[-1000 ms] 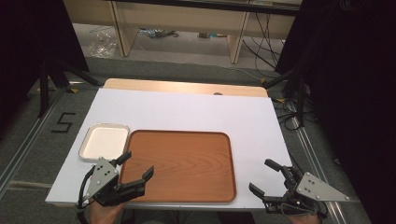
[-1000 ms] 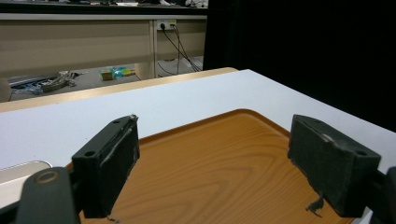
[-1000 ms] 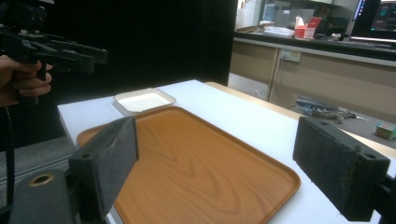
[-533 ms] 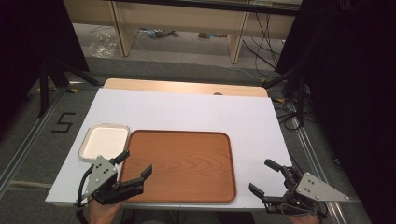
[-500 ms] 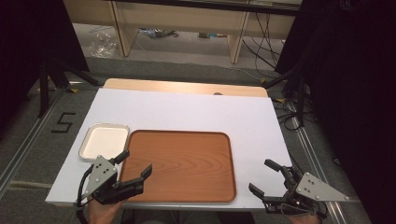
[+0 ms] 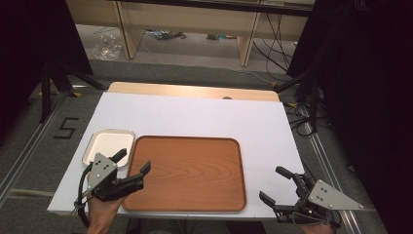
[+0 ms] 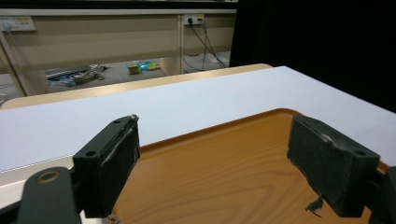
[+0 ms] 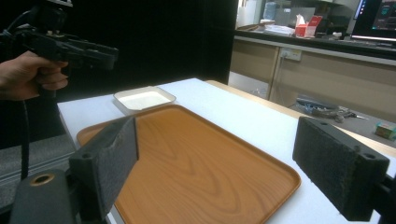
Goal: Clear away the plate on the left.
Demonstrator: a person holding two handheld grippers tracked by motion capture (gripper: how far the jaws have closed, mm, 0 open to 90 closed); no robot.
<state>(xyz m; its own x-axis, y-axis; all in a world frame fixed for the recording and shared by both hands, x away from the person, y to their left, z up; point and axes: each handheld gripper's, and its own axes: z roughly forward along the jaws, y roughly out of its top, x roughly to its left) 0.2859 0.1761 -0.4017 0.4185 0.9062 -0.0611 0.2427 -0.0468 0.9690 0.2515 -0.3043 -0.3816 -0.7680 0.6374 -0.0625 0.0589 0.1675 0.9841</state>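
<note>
**Two open tools at the near edge of a bare tray**

In the high view a white tabletop (image 6: pixel 195 119) fills the middle of the frame, with a strip of bare wood along its far edge. A wooden tray (image 6: pixel 187 173) with rounded corners lies at lower centre, nothing on it. Just beside its upper left corner sits a small white dish (image 6: pixel 108 145); whether the two touch cannot be told from above.

The left tool (image 6: pixel 132 162) is at lower left, held by a hand (image 6: pixel 100 207) that is cut off by the bottom of the frame. Its jaws stand apart, holding nothing, over the tray's left edge; its grey plate covers part of the dish's near rim. In the left gripper view the two black pads (image 7: pixel 112 163) frame the tray's wood grain, and the dish is hidden.

The right tool (image 6: pixel 276 184) is at lower right, jaws spread wide and empty, beside the tray's right near corner, past the tabletop's edge. The hand under it is almost wholly cut off.

In the right gripper view the dish shows at upper left beyond the tray, and the other hand grips its tool at the far upper left. The background on the right side of the high view is too dark to make out.
</note>
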